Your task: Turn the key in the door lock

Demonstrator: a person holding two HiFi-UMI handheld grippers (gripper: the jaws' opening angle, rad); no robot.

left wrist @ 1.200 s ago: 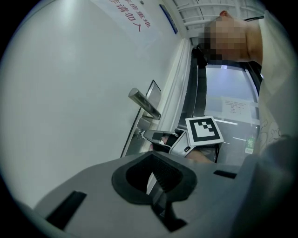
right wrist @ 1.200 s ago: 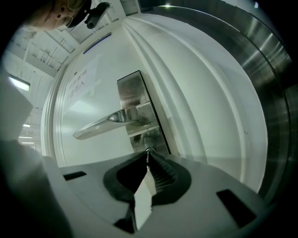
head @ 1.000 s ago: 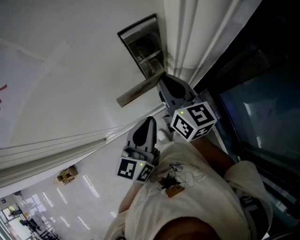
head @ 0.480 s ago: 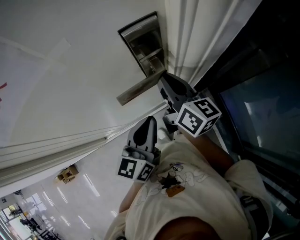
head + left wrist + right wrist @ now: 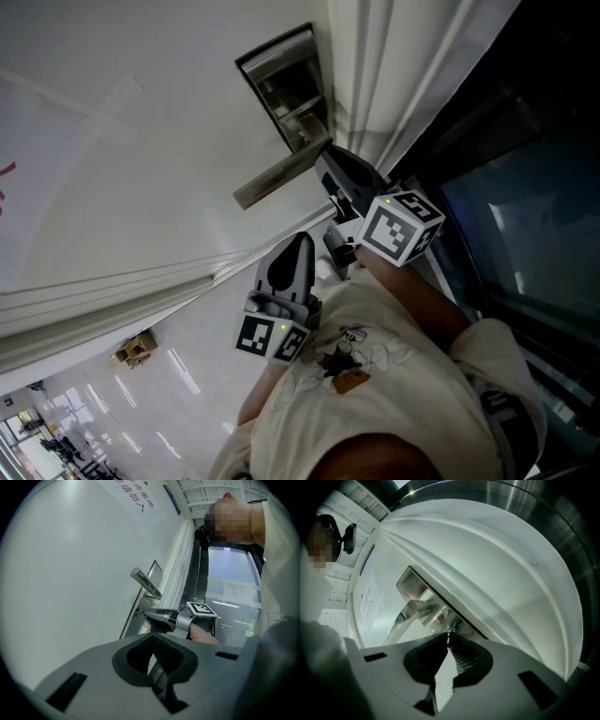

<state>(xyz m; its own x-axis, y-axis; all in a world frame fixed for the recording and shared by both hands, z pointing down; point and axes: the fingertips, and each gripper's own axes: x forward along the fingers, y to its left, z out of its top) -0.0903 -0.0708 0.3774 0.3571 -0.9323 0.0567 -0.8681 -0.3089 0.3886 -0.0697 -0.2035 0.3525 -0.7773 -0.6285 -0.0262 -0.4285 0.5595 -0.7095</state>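
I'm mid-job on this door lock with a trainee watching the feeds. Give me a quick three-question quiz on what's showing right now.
1. True or false: the left gripper is gripping the door handle.
2. What is the right gripper shut on? A) the door handle B) the key C) nothing
3. Fill in: in the left gripper view, the key sits ___ the door handle on the lock plate.

Key: 1 false: it hangs back from the door, jaws shut on nothing. 2 B. 3 below.
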